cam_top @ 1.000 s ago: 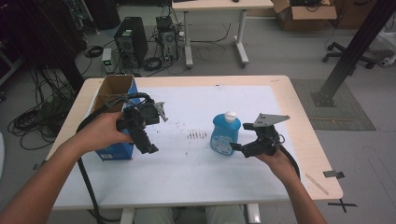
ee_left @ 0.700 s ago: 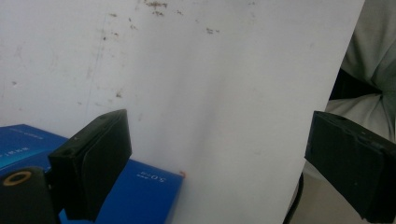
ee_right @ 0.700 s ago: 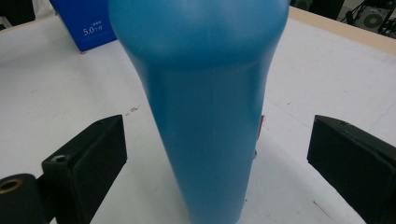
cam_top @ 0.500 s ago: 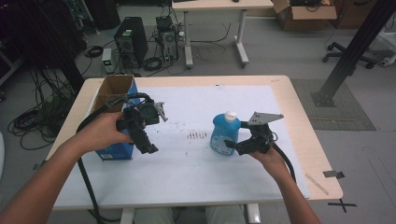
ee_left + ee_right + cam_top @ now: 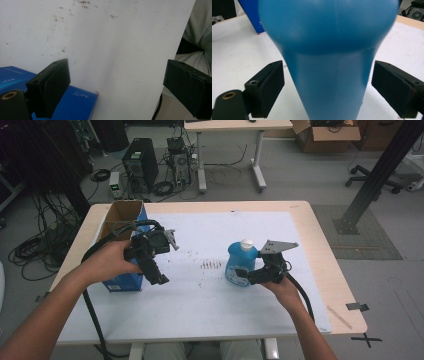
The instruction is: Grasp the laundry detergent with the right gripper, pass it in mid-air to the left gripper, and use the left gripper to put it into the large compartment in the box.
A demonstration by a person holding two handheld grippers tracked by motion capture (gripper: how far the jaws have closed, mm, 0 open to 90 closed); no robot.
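White sheeting covers most of your bench [image 5: 200, 300], with its pale wooden edge showing around the sides. On the left part of the bench stands an open cardboard box with blue sides [image 5: 120, 282]; its blue wall shows again low in the left gripper view. Near the middle-right stands the blue bottle [image 5: 239, 266] with a white cap [image 5: 246, 243], upright on the sheet, well apart from the box.

Your right hand-held gripper [image 5: 245, 274] lies level at the bottle's lower body, coming in from the right. In the right gripper view the bottle [image 5: 329, 60] sits between the two black jaws, and a sliver of white sheet shows on either side, so the pads are not pressing on it. Those jaws have just been closing in around the bottle, yet they are spread around it rather than pinching.

Your left hand-held gripper [image 5: 156, 270] hangs over the sheet just beside the box, pointing down. Its jaws stand wide apart in the left gripper view, with only bare stained sheet between them. A few small dark marks [image 5: 211, 265] dot the sheet between the two hand-held grippers.
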